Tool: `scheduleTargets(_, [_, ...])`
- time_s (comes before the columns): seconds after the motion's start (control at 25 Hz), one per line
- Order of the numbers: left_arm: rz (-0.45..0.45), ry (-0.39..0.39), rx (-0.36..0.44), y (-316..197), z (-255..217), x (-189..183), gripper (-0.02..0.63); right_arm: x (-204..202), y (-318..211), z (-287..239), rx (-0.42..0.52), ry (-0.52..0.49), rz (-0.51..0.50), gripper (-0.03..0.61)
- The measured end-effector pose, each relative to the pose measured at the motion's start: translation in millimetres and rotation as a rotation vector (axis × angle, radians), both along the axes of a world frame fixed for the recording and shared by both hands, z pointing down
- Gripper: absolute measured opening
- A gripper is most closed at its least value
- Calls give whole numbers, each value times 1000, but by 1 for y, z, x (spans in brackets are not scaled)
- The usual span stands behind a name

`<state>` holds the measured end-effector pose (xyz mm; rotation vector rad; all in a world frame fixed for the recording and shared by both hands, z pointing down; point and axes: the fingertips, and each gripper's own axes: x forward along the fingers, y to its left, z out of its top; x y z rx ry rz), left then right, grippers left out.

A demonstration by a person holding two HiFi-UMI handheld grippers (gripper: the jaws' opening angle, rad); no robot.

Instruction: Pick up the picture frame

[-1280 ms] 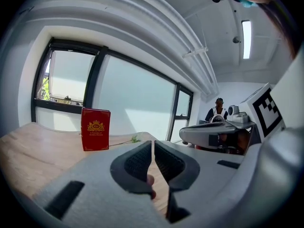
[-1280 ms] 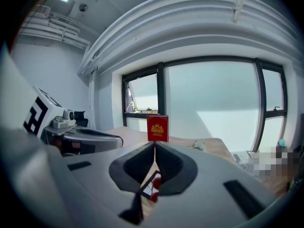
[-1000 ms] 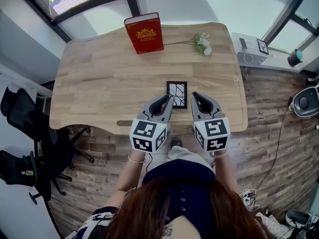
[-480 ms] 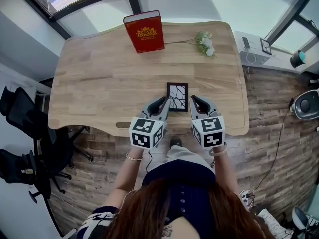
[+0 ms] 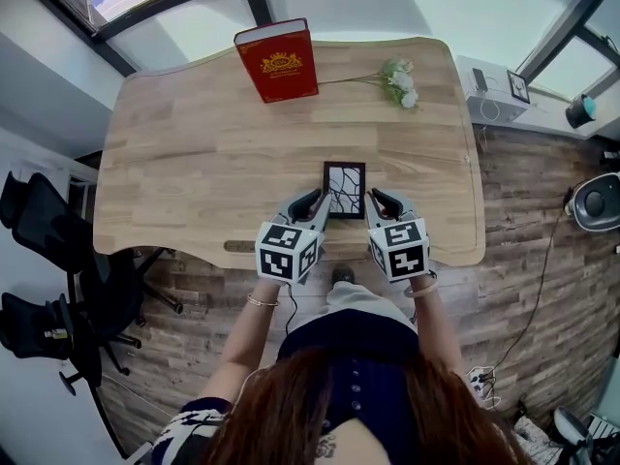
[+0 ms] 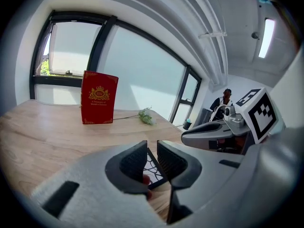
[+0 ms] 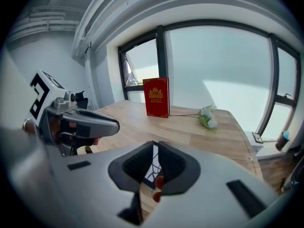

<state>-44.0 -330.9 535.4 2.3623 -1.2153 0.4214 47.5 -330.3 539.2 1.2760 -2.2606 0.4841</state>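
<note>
Our left gripper and right gripper flank the picture frame, narrowly parted, empty; we should widen them before pinching its edges.

Office scene: a wooden bench under the fingers, black swivel chairs well to their left, tall dark-framed windows beyond them, a strip light overhead, plank flooring to their right.

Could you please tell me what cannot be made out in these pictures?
Head view: whether the left tool and right tool touch the small black picture frame is unclear.
Gripper views: each tool's jaws hide most of the frame.
Red hardcover book: cover print too small.
</note>
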Motion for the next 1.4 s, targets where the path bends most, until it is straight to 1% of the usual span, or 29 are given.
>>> scheduleTargets(0.56, [-9, -9, -126, -14, 47, -2, 92, -2, -11, 49, -119, 19, -18, 30])
scheduleTargets(0.76, [-8, -15, -175, -16, 64, -1, 95, -3, -14, 64, -158, 23, -23, 56])
scheduleTargets(0.88, [-10, -18, -202, -17, 74, -1, 100, -3, -16, 73, -180, 30, -21, 82])
scheduleTargets(1.4, [-12, -33, -323, -20, 118, -2, 121, -1, -22, 115, -285, 17, -2, 101])
